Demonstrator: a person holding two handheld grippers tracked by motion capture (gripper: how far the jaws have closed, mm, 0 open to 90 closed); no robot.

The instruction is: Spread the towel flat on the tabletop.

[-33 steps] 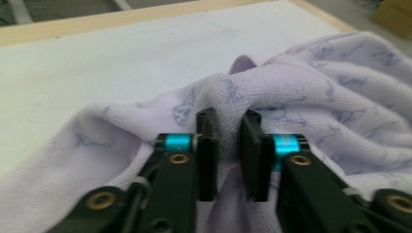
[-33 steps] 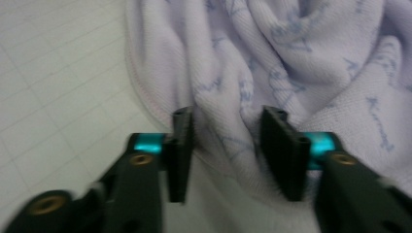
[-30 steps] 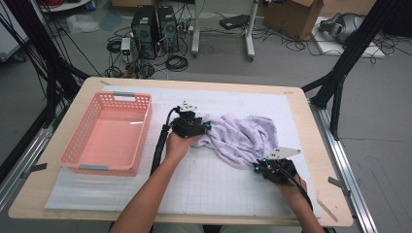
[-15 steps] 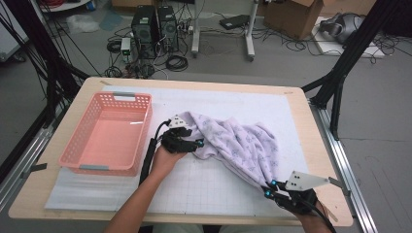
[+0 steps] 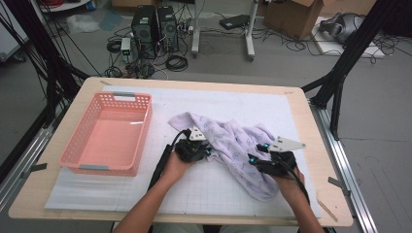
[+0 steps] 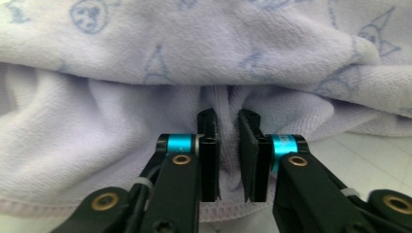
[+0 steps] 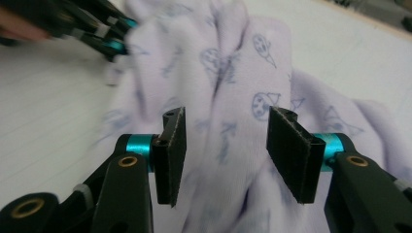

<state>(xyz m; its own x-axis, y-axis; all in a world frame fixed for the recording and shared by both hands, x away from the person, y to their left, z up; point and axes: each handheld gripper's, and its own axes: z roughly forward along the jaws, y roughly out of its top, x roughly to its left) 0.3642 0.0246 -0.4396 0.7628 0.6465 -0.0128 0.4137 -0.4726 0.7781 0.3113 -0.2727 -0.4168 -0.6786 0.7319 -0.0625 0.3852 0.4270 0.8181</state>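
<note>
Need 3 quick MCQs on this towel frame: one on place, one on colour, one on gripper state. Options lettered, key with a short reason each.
1. Where does the basket stand relative to the towel?
A. To its left on the table
B. On top of it
C. To its right at the table edge

2. What colour is the basket?
A. Blue
B. Pink
C. Green

3. How do the two grippers stand?
A. Both wide open
B. Left gripper pinching a fold of towel, right gripper open
C. Left open, right clamped on the basket rim

Key:
1 A: the high view shows the basket on the left side of the table, apart from the towel.
2 B: its walls and floor are pink.
3 B: the left gripper view shows cloth bunched between nearly closed jaws; the right gripper view shows jaws spread wide over the towel.
</note>
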